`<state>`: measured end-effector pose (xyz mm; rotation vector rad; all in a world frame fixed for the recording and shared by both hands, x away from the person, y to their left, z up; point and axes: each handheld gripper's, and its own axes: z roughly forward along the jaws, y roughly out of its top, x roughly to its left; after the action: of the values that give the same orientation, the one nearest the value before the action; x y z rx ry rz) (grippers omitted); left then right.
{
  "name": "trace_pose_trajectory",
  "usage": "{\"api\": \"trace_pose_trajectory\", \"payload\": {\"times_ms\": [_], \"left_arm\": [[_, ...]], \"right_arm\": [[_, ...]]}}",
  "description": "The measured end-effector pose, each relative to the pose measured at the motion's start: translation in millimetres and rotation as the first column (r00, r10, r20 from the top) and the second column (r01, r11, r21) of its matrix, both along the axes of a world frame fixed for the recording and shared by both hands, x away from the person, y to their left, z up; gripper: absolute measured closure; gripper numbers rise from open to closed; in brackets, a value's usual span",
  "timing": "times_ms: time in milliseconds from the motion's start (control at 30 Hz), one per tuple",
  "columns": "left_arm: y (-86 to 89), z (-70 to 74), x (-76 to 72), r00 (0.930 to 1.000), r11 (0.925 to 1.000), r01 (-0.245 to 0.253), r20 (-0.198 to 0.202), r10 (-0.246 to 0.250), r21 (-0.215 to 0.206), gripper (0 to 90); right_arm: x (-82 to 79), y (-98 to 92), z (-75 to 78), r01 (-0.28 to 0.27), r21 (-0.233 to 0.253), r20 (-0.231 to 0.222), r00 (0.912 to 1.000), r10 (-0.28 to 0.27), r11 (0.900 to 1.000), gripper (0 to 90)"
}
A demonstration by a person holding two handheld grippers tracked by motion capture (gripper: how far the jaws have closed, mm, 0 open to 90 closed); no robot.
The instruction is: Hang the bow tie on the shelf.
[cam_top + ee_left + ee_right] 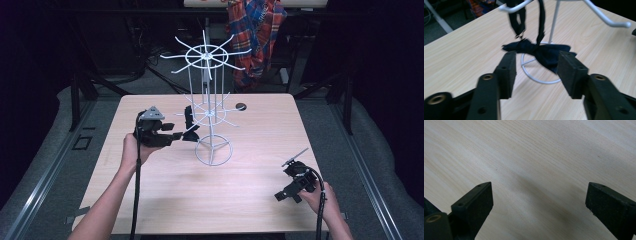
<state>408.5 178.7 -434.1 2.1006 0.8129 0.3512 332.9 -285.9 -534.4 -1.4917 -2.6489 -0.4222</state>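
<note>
Hanging from white wire spoked rack [210, 117]: black cloth bow tie [541, 53] | left claw [536, 72] wide, just beside it | right claw [539, 202] wide, well apart over pale wooden table [536, 150].

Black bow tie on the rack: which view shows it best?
Left gripper view: the black bow tie hangs by its strap from a rack arm, just beyond the open jaws. High view shows it small and dark.

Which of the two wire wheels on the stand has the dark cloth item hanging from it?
The lower wheel; the dark cloth item hangs from its left-side prong. The upper wheel carries nothing.
</note>
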Motion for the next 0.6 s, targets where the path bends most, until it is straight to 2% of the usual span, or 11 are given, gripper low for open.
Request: {"api": "trace_pose_trajectory", "payload": {"times_ms": [100,133,167,267,300,433,467,500,600], "left_arm": [[7.8,1.0,-1.1,0.9998,0.9998,-0.020,0.003,0.020,-0.007,43.2],[11.1,1.5,-2.1,0.9996,0.9996,-0.027,0.005,0.028,-0.010,40.5],[13.9,1.9,-3.6,0.9994,0.9994,-0.035,0.001,0.035,-0.008,40.5],[19.7,0.9,-8.5,0.9987,0.9987,-0.050,-0.004,0.050,0.001,32.5],[21.6,0.8,-9.9,0.9983,0.9983,-0.057,-0.008,0.057,0.011,32.5],[27.9,-1.3,-13.9,0.9968,0.9970,-0.075,-0.025,0.076,0.021,22.5],[30.0,-2.4,-15.6,0.9958,0.9963,-0.083,-0.037,0.084,0.025,20.6],[30.3,-3.4,-16.7,0.9952,0.9959,-0.087,-0.043,0.088,0.024,19.0],[31.0,-4.6,-19.5,0.9943,0.9957,-0.084,-0.063,0.086,0.039,16.3]], "right_arm": [[0.2,-1.1,0.7,-0.007,-0.010,0.002,1.0000,0.007,1.000,7.3],[-1.2,-0.4,-1.0,0.023,0.015,0.015,0.9996,-0.024,1.000,7.3],[-1.2,-0.4,-1.0,0.023,0.015,0.015,0.9996,-0.024,1.000,7.3],[0.3,-1.4,1.4,-0.001,-0.001,0.005,1.0000,0.001,1.000,7.3],[0.4,-1.2,1.8,-0.003,-0.001,0.006,1.0000,0.003,1.000,7.3],[-0.3,-0.5,1.8,0.003,0.006,0.009,1.0000,-0.003,1.000,7.3],[-0.8,-0.3,1.4,0.022,0.027,0.016,0.9996,-0.022,0.999,7.3],[-0.4,-1.2,1.4,0.015,0.014,0.020,0.9997,-0.015,1.000,7.3],[-0.8,-0.8,1.1,0.023,0.023,0.014,0.9996,-0.024,0.999,7.3]]}}
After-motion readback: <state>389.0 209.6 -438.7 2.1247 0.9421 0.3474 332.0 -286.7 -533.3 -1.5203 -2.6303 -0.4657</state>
